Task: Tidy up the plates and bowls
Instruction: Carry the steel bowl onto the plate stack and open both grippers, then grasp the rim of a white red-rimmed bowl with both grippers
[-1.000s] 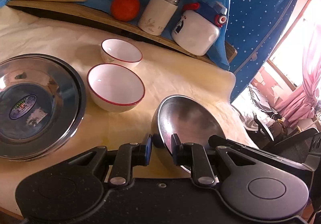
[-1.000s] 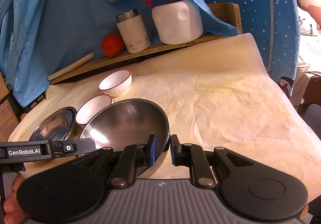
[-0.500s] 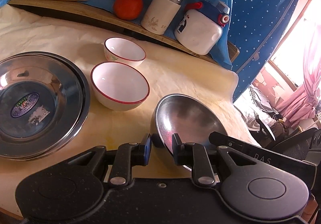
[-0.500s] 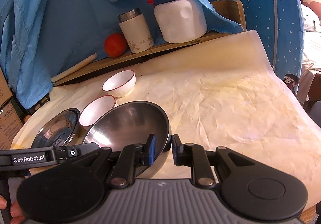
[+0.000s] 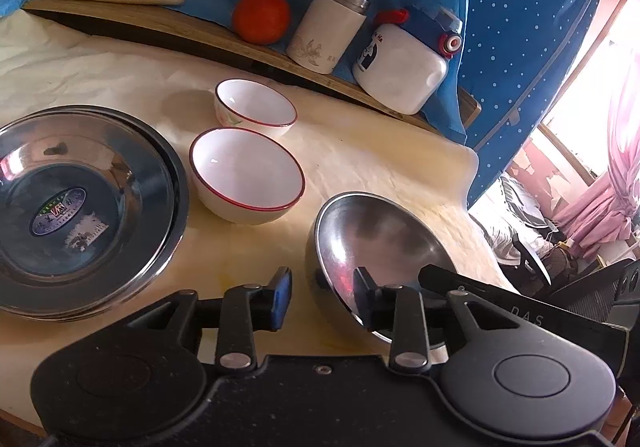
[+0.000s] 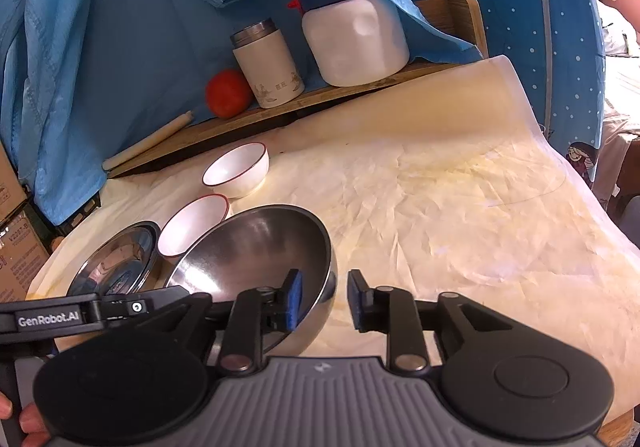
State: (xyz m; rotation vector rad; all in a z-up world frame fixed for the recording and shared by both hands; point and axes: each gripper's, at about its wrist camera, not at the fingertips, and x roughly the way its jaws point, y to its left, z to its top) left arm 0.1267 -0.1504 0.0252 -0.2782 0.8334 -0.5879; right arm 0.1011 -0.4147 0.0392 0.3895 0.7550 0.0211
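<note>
The steel bowl (image 6: 256,251) sits on the counter (image 6: 440,215) near its front edge, just right of two red-rimmed white bowls (image 5: 246,175) and the stacked steel plates (image 5: 80,207). Left gripper (image 5: 320,297) and right gripper (image 6: 322,299) each straddle its rim, jaws spread and just been opening (pads look clear of the metal). A tomato (image 5: 262,17) sits on the back shelf.

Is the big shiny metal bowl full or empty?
Empty. The metal bowl shows only bare, shiny steel inside in both views, with reflections and nothing lying in it.
</note>
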